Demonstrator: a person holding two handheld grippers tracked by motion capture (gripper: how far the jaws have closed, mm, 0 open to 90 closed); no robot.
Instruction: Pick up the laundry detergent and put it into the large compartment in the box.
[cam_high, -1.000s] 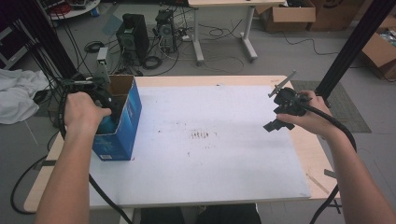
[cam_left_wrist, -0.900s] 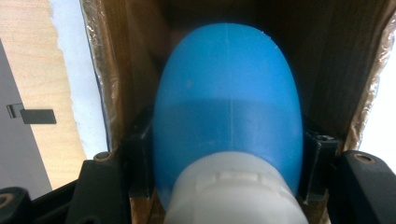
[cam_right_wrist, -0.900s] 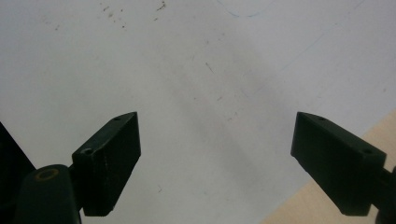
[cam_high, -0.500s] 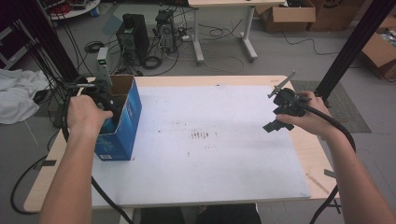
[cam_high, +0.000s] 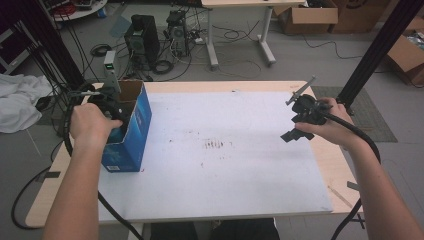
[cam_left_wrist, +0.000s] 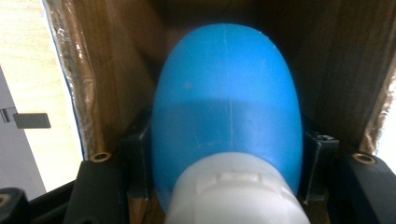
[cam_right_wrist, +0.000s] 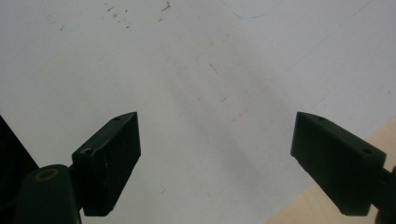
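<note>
An open blue cardboard box (cam_high: 127, 130) stands on the left part of the white sheet (cam_high: 225, 150). My left gripper (cam_high: 111, 107) reaches down into the box, mostly hidden under the hand. In the left gripper view, my left gripper (cam_left_wrist: 227, 154) is shut on a blue rounded bottle (cam_left_wrist: 226, 93) with a white cap (cam_left_wrist: 233, 191), brown box walls (cam_left_wrist: 107, 70) around it. At the table's right, my right gripper (cam_high: 292, 131) hovers over the sheet. The right gripper (cam_right_wrist: 217, 140) is open, with nothing between its jaws but the stained sheet.
The wooden table (cam_high: 320, 150) shows beyond the sheet at its right edge. Behind the table, computer towers (cam_high: 142, 37) and cables lie on the floor. A white cloth (cam_high: 20, 105) is at the left, and a black post (cam_high: 377, 50) rises at the right.
</note>
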